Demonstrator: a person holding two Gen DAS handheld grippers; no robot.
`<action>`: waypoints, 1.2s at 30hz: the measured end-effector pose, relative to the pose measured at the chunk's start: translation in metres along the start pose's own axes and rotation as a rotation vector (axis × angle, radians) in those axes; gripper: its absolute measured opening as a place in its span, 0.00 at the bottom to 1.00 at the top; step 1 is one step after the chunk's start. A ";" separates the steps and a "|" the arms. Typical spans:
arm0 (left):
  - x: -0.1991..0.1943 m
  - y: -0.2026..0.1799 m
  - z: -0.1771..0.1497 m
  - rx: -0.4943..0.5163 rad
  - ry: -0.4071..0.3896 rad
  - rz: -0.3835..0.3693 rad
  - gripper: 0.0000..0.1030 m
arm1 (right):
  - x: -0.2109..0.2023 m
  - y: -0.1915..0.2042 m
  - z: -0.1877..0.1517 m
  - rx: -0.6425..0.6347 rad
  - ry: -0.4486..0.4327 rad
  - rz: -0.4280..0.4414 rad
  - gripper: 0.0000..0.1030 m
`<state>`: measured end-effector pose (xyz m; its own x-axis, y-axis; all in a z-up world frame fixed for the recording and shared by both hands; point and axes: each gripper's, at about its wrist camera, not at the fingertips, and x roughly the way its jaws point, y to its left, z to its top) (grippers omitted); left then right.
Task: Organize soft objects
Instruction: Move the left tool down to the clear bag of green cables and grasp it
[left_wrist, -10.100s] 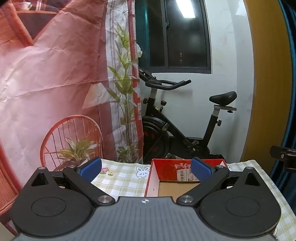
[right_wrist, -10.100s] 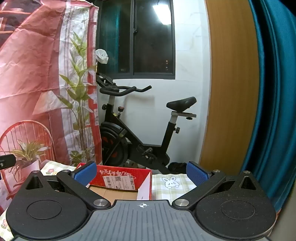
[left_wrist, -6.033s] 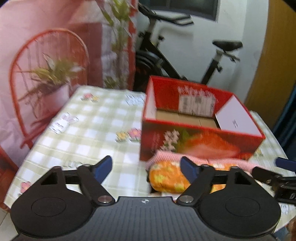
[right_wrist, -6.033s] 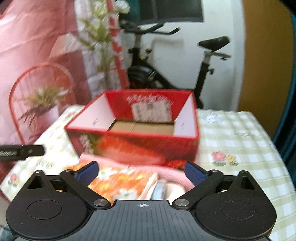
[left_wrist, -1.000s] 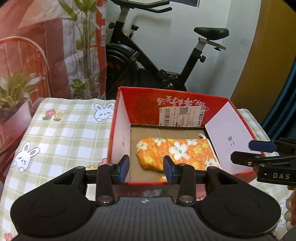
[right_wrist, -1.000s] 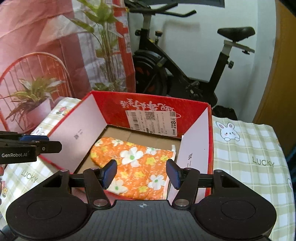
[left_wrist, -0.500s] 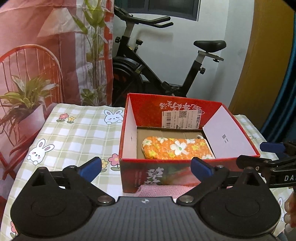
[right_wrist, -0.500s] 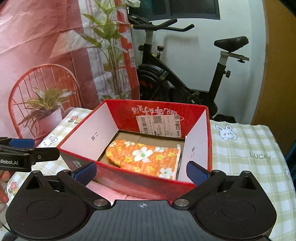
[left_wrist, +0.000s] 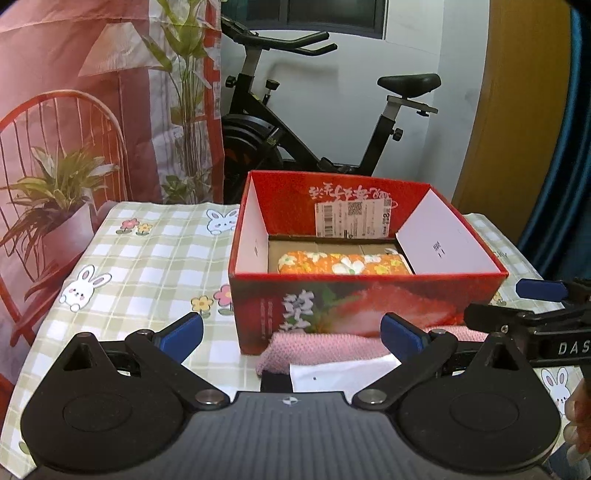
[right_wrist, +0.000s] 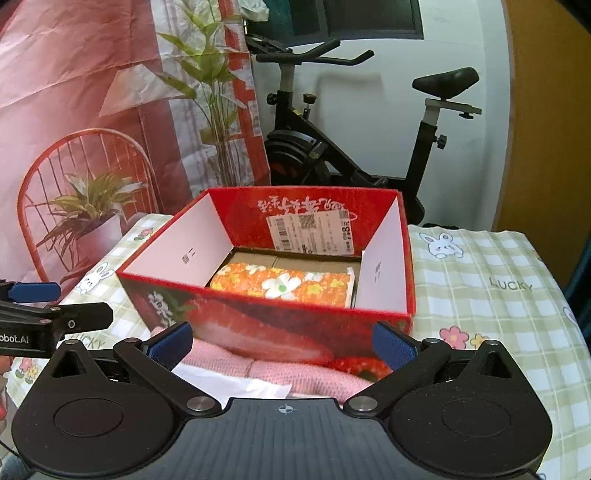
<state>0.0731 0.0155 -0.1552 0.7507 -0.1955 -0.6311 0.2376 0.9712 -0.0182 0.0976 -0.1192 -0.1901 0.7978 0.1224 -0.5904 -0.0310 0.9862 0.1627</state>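
Your table (left_wrist: 155, 258), under a checked bunny cloth, carried the red box (left_wrist: 332, 306) (right_wrist: 258, 325) near its middle. An exercise bike (left_wrist: 314, 122) stood behind it. The orange floral cloth (left_wrist: 343, 263) (right_wrist: 284, 282) lay folded flat on the box floor, toward its near wall. A pink knitted piece (left_wrist: 325, 347) (right_wrist: 236, 362) lay on the table touching the box's front, a white sheet (left_wrist: 340, 374) partly over it. Your left gripper (left_wrist: 291, 334) and right gripper (right_wrist: 282, 345) hovered just in front of the box above the pink piece; both had just been opening, jaws released wide, nothing between them gripped.
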 end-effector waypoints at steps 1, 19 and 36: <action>0.000 -0.001 -0.003 0.000 0.003 0.001 1.00 | 0.000 0.001 -0.003 -0.003 0.002 0.001 1.00; 0.004 0.002 -0.038 -0.057 0.062 -0.017 0.98 | 0.002 -0.002 -0.041 0.006 0.052 -0.037 1.00; 0.015 0.029 -0.053 -0.171 0.137 -0.039 0.73 | 0.006 -0.008 -0.055 0.037 0.094 -0.015 0.88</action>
<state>0.0585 0.0484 -0.2058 0.6494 -0.2242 -0.7267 0.1482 0.9745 -0.1682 0.0693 -0.1201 -0.2388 0.7377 0.1189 -0.6646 0.0044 0.9835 0.1809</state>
